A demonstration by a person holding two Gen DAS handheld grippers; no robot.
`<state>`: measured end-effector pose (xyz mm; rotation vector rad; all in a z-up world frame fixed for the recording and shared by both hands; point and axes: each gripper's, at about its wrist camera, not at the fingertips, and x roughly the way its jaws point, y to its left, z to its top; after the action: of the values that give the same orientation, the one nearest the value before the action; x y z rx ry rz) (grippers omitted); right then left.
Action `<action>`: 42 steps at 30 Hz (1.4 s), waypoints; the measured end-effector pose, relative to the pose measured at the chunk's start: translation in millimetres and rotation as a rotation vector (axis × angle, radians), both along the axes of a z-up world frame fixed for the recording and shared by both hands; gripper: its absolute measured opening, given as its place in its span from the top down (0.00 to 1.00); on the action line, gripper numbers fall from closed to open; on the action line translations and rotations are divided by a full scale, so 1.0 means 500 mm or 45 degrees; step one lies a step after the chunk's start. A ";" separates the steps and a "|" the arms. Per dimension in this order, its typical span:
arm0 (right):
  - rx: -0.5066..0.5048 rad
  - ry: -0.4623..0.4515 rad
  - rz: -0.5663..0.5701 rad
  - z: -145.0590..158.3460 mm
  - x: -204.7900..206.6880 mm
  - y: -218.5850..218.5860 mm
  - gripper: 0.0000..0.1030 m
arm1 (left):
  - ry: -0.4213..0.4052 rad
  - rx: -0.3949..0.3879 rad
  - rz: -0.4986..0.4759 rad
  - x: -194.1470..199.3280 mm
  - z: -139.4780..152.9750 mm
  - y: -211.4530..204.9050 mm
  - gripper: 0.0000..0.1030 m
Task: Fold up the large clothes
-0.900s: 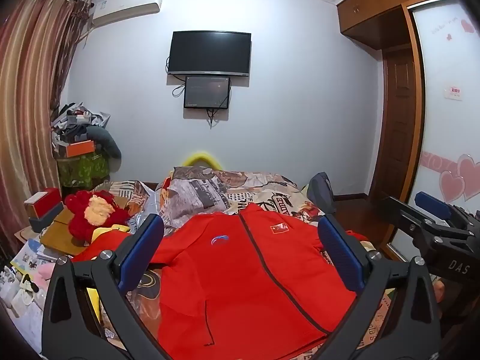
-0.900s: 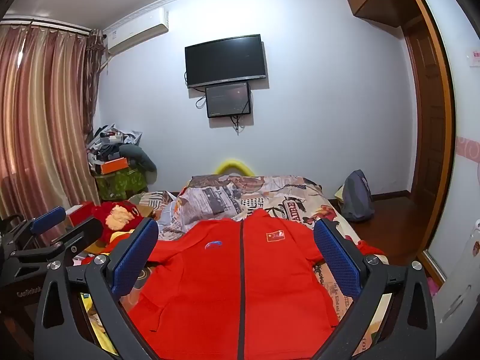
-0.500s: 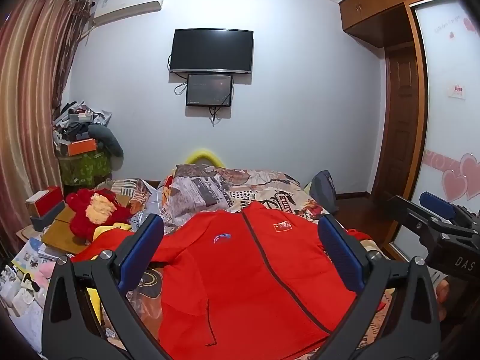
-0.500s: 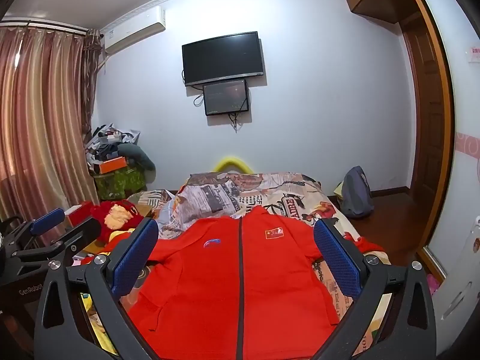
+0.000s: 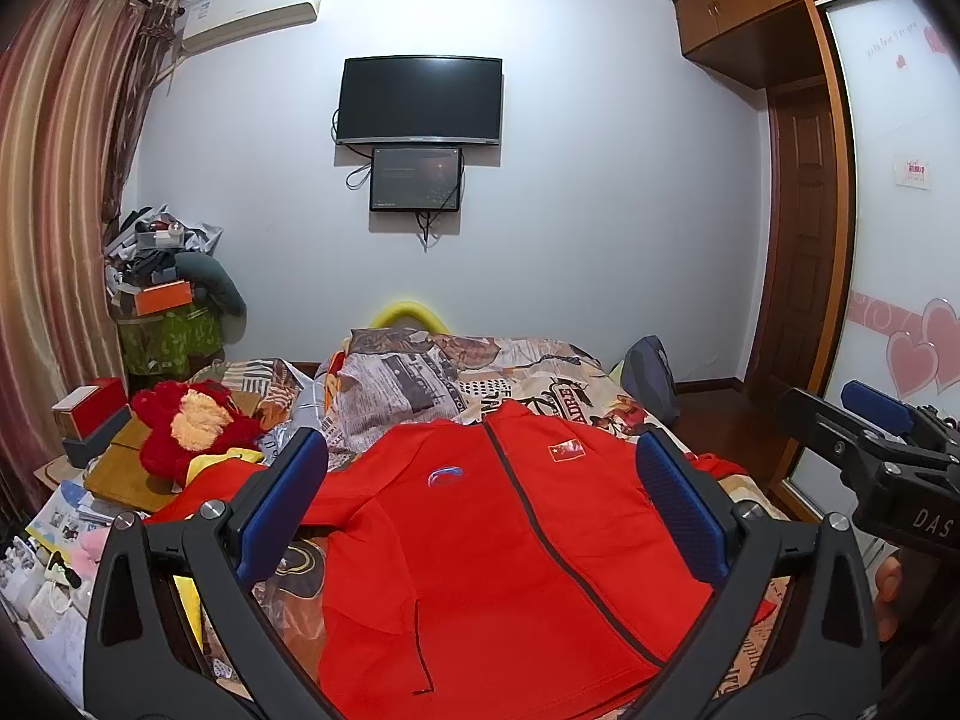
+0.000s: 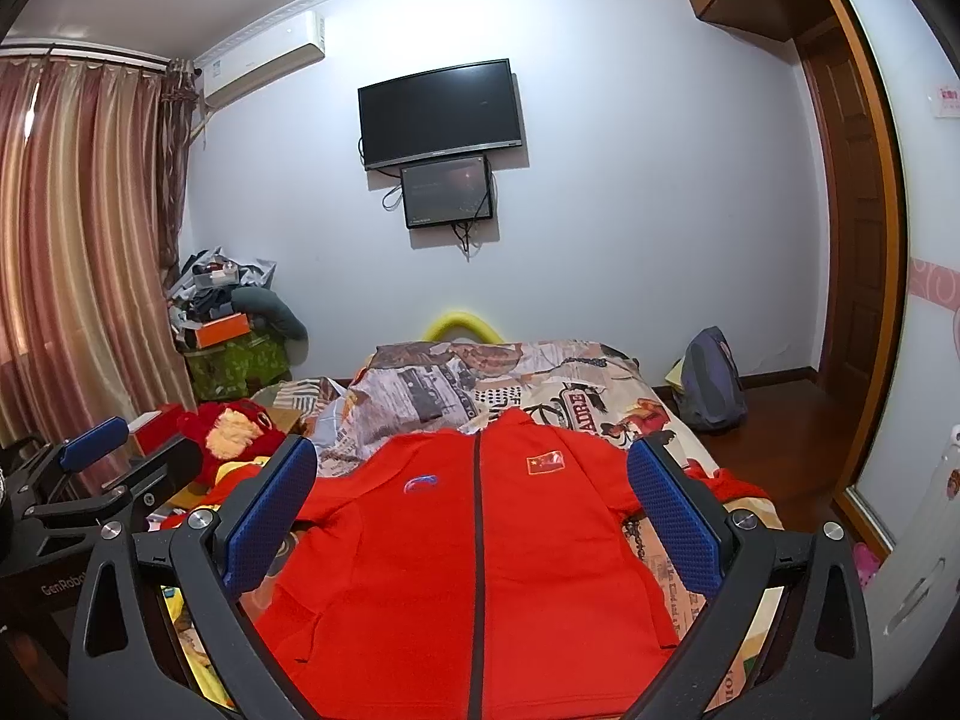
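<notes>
**Both hand-held grippers spread wide, nothing between the pads**

The left black two-finger gripper with blue ribbed pads (image 5: pixel 480 498) has its jaws spread wide, both fingers angling outward from the frame, with nothing clamped. Off to its right, the right black two-finger gripper with blue textured pads (image 6: pixel 471 501) is held level with it; its jaws are equally wide apart and hold nothing. A bare fingertip of the person's right hand (image 5: pixel 888 591) shows beneath that gripper's body, at the left wrist view's right edge.
</notes>
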<state>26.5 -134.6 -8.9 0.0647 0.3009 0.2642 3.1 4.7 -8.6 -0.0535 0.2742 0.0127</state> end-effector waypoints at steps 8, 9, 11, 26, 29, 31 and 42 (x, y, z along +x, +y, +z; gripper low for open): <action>0.007 0.011 0.000 -0.003 -0.001 -0.006 0.00 | 0.009 0.004 -0.003 0.012 0.006 -0.012 0.00; 0.007 0.012 0.000 -0.004 -0.001 -0.007 0.00 | 0.008 0.004 -0.004 0.011 0.005 -0.012 0.00; 0.005 0.015 -0.001 -0.003 0.002 -0.009 0.00 | 0.008 0.004 -0.005 0.013 0.005 -0.013 0.00; 0.004 0.019 -0.001 0.000 0.004 -0.007 0.00 | 0.008 0.004 -0.005 0.017 0.007 -0.016 0.00; 0.003 0.019 -0.002 -0.001 0.003 -0.006 0.00 | 0.005 0.010 -0.005 0.016 0.005 -0.015 0.00; 0.003 0.020 -0.001 -0.001 0.003 -0.007 0.00 | 0.004 0.011 -0.006 0.014 0.006 -0.016 0.00; 0.004 0.024 -0.002 -0.002 0.003 -0.007 0.00 | 0.009 0.006 -0.007 0.014 0.003 -0.014 0.00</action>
<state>27.9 -137.9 -9.8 0.0709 0.3190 0.2629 10.1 -2.0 -7.0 -0.0482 0.2812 0.0083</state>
